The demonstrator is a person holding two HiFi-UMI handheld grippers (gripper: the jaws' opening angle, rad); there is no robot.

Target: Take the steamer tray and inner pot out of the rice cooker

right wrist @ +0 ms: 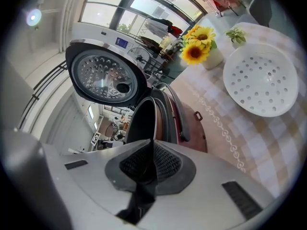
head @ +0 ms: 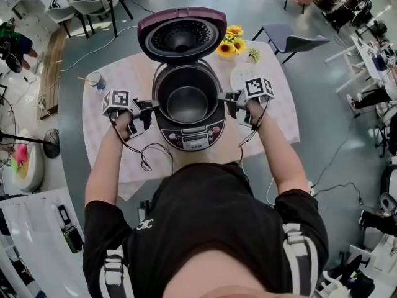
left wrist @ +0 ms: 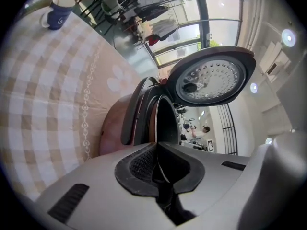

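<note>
left tool (left wrist: 158, 163): clamped on pot (head: 186, 104) rim | right tool (right wrist: 147, 163): clamped on opposite rim | tray (right wrist: 261, 78): lying on surface (right wrist: 268, 143)

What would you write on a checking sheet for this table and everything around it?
Surface: table covered by a checked cloth.
Job's things: rice cooker with lid up; inner pot inside; white steamer tray already out, on the cloth to the right.
Clutter: sunflowers, blue mug.
Grippers: left gripper and right gripper both have jaws shut on the pot's rim, on opposite sides.
Cables: black cables hang from both grippers over the table's front.
Surroundings: chairs on a grey floor.
</note>
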